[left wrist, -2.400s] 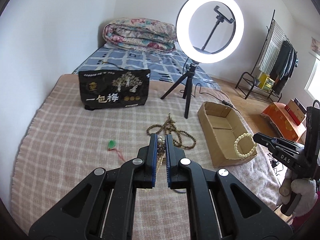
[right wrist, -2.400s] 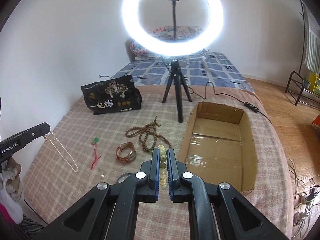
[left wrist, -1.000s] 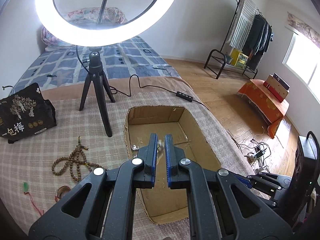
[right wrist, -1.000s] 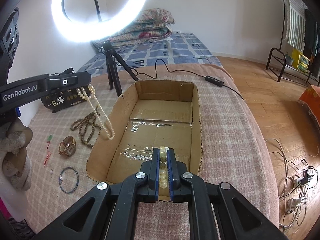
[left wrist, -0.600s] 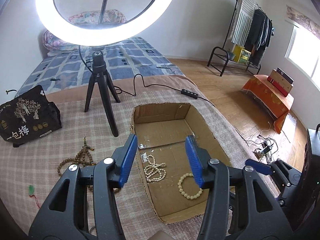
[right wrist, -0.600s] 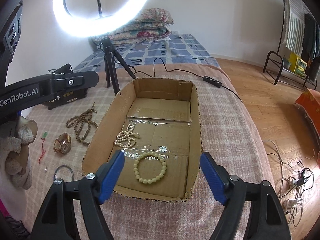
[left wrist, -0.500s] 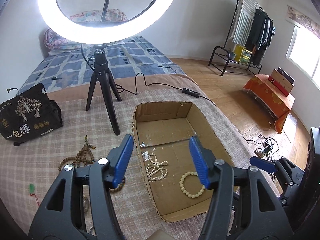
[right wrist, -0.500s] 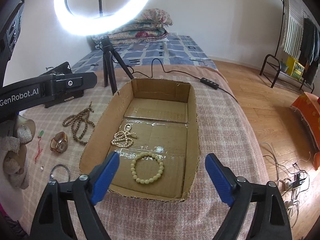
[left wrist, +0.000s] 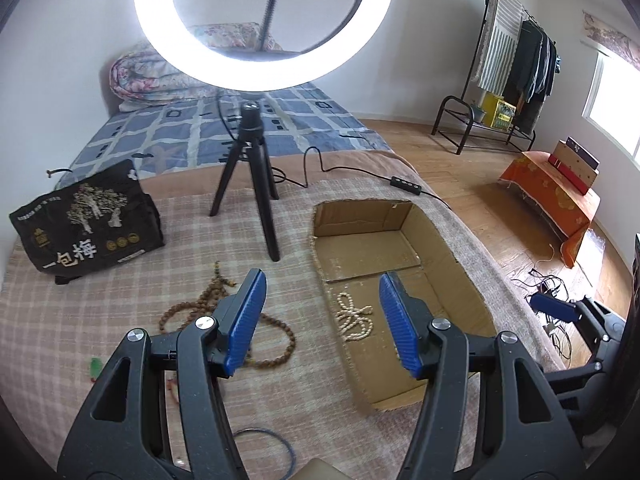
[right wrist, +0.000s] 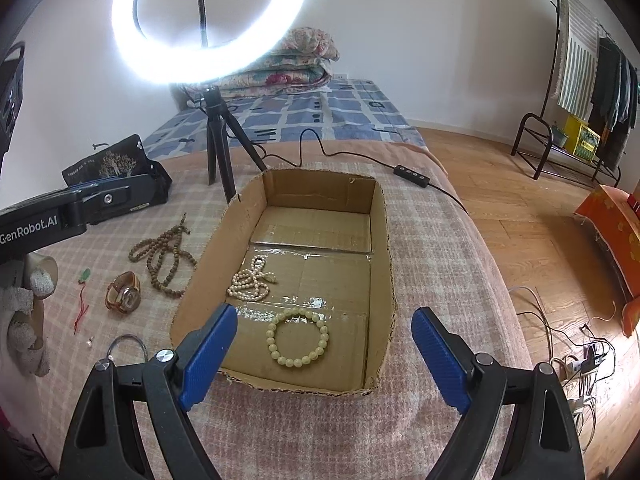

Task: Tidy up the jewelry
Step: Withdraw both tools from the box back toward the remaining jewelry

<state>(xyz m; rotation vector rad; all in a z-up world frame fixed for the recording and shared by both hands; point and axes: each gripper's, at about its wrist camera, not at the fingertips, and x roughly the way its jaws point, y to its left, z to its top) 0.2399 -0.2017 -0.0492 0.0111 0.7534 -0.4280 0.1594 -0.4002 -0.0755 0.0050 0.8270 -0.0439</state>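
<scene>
The cardboard box (right wrist: 380,240) lies open on the checked blanket. Inside it rest a pearl necklace (right wrist: 250,280) and a cream bead bracelet (right wrist: 298,338). My right gripper (right wrist: 324,320) hovers open above the box's near end, nothing between its fingers. My left gripper (left wrist: 322,292) is open too, over the box's left rim (left wrist: 320,268), with the pearl necklace (left wrist: 354,316) showing between its jaws below. A brown bead necklace (left wrist: 208,308), a watch (right wrist: 124,294), a green pendant on red cord (right wrist: 84,276) and a thin hoop (right wrist: 128,340) lie on the blanket left of the box.
A ring light on a tripod (right wrist: 218,148) stands behind the box, its cable and switch (right wrist: 412,174) trailing right. A black printed pouch (left wrist: 88,224) sits at the back left. The blanket's right edge drops to a wooden floor with cables (right wrist: 576,360).
Both grippers opened: the pearl necklace and the bead bracelet dropped from them and now lie in the box. My left gripper has since shifted left, toward the brown beads.
</scene>
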